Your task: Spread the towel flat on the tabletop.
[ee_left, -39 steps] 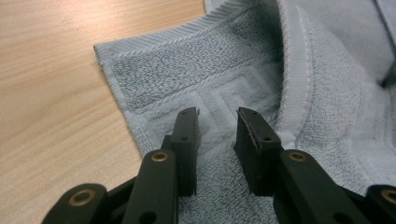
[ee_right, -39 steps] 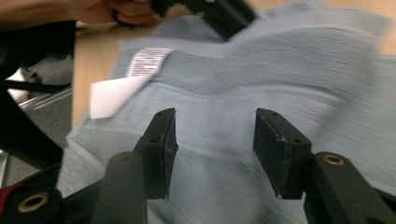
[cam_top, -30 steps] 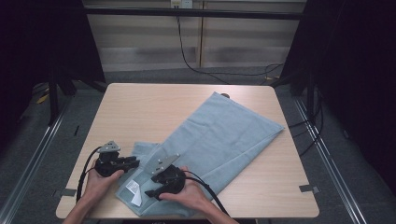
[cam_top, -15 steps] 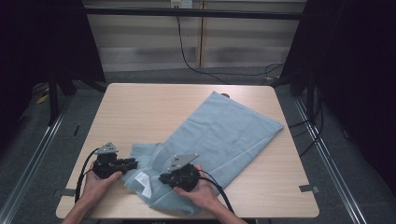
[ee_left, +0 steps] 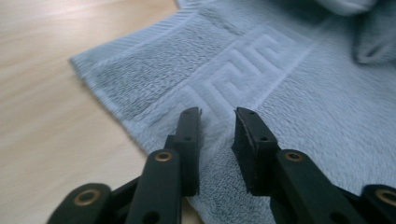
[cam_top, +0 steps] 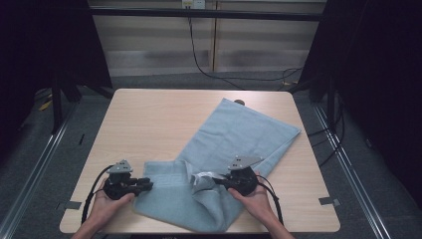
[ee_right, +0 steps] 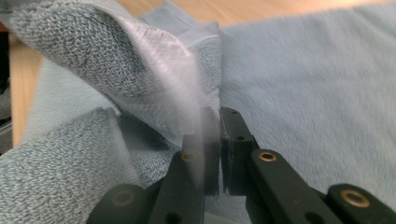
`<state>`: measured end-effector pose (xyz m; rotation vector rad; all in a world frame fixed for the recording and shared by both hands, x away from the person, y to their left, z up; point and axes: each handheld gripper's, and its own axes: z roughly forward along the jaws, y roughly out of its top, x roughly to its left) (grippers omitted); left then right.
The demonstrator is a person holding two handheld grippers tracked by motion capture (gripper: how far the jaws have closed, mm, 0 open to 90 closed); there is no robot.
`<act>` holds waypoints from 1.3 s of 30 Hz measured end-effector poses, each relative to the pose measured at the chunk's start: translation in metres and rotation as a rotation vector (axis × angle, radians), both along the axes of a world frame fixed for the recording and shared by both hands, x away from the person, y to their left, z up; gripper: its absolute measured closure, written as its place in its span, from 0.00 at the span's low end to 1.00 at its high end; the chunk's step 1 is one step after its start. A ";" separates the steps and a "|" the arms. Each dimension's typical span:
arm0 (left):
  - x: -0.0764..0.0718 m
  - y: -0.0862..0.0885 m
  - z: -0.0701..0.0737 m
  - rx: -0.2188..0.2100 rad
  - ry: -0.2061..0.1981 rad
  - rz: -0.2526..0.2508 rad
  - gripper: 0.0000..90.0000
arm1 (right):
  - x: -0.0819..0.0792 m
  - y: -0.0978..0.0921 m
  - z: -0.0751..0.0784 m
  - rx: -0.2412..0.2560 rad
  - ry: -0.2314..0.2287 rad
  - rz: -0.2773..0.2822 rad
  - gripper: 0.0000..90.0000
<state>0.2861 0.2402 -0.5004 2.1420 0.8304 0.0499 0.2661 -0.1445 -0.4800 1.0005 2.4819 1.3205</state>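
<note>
The towel (cam_top: 239, 149) lies diagonally across the table's (cam_top: 149, 119) right half.

Wooden table (cam_top: 149, 124), grey carpet floor (cam_top: 30, 164)

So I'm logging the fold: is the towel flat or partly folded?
Partly folded. The towel lies flat at its far end, but its near part is bunched and lifted where the right gripper pinches it.

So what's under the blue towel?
The wooden table lies under the blue towel. The right gripper lifts a fold; whatever lies beneath the flat part is covered.
</note>
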 end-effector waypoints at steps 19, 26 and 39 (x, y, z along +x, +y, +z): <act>0.003 -0.005 0.004 -0.006 -0.011 0.012 0.72 | 0.007 -0.068 0.039 0.056 -0.085 -0.249 0.64; 0.025 0.008 0.012 -0.051 -0.034 0.092 0.70 | 0.038 -0.069 0.019 -0.015 -0.026 -0.261 0.60; 0.063 -0.005 -0.001 0.008 -0.042 0.143 0.52 | 0.049 -0.061 -0.023 -0.146 0.050 -0.234 0.40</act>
